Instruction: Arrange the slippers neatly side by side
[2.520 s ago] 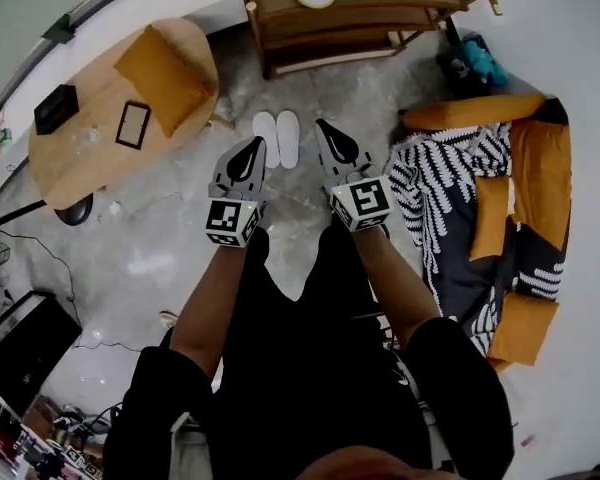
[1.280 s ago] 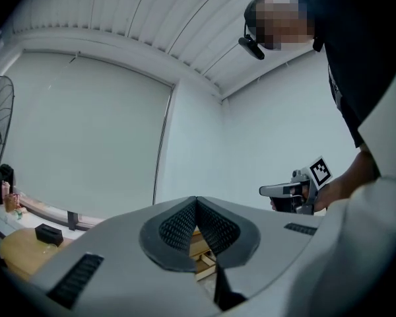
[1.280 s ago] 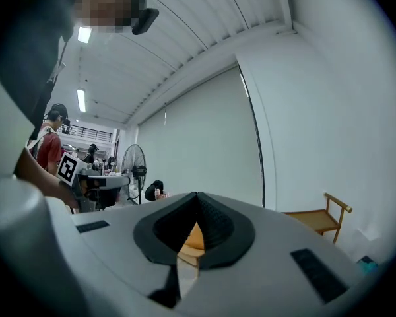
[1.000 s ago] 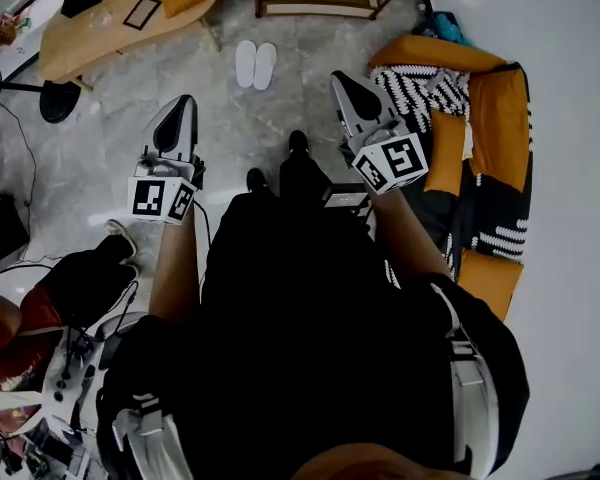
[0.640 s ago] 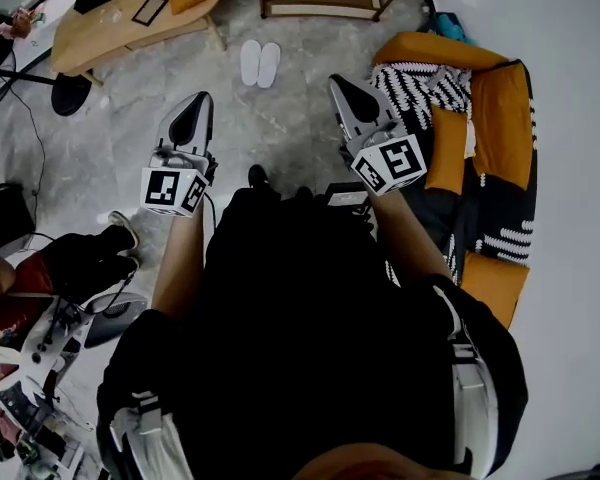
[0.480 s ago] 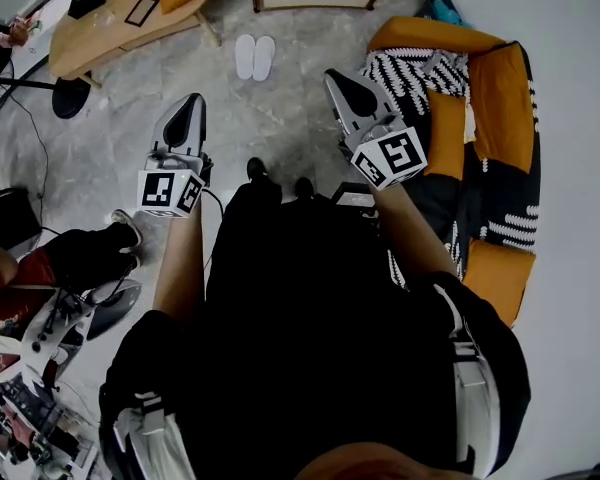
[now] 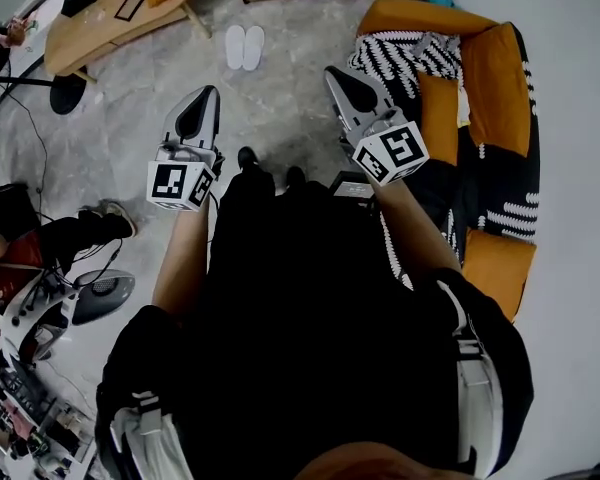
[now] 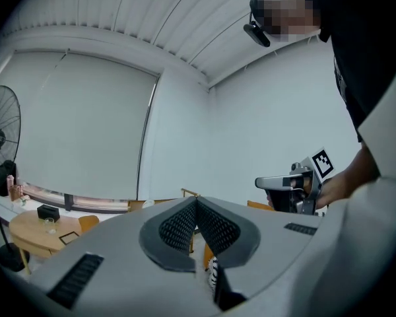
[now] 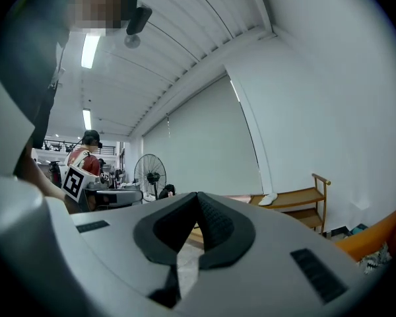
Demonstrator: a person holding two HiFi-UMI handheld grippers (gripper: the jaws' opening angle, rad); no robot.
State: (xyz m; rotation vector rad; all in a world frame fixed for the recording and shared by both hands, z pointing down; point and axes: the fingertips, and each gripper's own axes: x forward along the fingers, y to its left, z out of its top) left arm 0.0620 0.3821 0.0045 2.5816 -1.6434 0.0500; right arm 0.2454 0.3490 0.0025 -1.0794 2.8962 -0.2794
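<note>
The white slippers (image 7: 244, 46) lie side by side on the floor at twelve o'clock, well apart from both tools. The left tool (image 7: 204, 100) and right tool (image 7: 335, 74) are closed and empty. The pair looks neat, so it is best left alone.

The slippers (image 7: 244, 46) appeared white, matt and soft. The floor (image 7: 280, 118) was mottled grey stone with a faint sheen. The table (image 7: 85, 33) was pale smooth wood. The sofa (image 7: 495, 68) and its patterned throw (image 7: 400, 58) were matt cloth. The left gripper (image 7: 210, 93) and right gripper (image 7: 332, 73) had smooth matt grey plastic shells. Their pads (image 8: 180, 226) were black and finely ribbed.
</note>
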